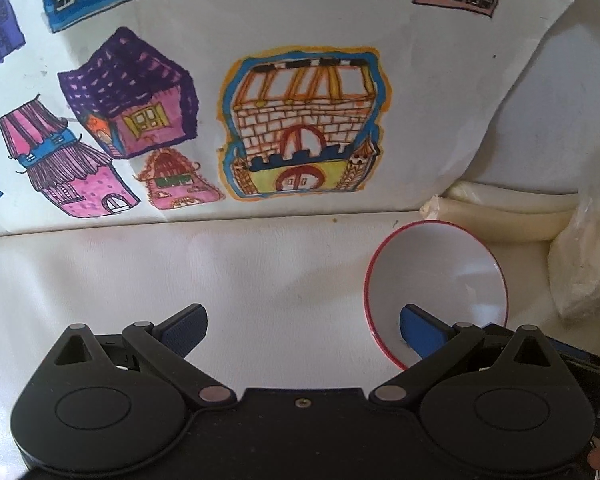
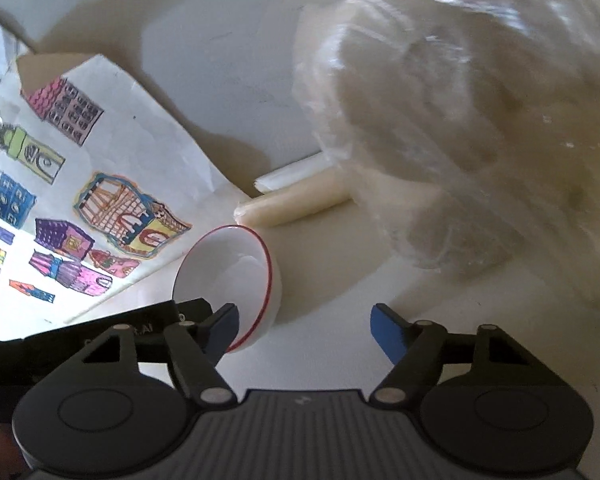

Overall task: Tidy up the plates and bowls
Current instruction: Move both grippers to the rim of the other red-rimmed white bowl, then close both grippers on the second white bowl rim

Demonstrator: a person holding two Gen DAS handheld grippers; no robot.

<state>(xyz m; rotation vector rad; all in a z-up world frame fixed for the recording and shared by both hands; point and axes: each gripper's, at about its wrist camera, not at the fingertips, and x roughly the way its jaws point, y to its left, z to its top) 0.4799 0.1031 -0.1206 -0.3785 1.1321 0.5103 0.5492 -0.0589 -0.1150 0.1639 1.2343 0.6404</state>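
Between the left gripper [image 1: 303, 330] fingers there's only bare table [image 1: 260, 280]; jaws spread wide, its right pad [image 1: 418, 330] overlapping the red-rimmed bowl [image 1: 436, 288]. Right gripper [image 2: 305, 322] also spread, holding nothing, bowl beside its left finger. Bowl sits w/ a kids' house drawing [image 1: 260, 100] behind and a plastic-wrapped bundle [image 2: 480, 140] to the right. Risk: a pad catching the rim could tip or shove the bowl; both grippers crowd it.

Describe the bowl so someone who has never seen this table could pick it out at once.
Start at the big sheet of paper covered in colourful hand-drawn houses. Just beyond its right corner, on the white table, sits a small bowl, near two cream rolls and a clear plastic bag. It alone is round, plain white inside, with a thin red rim.
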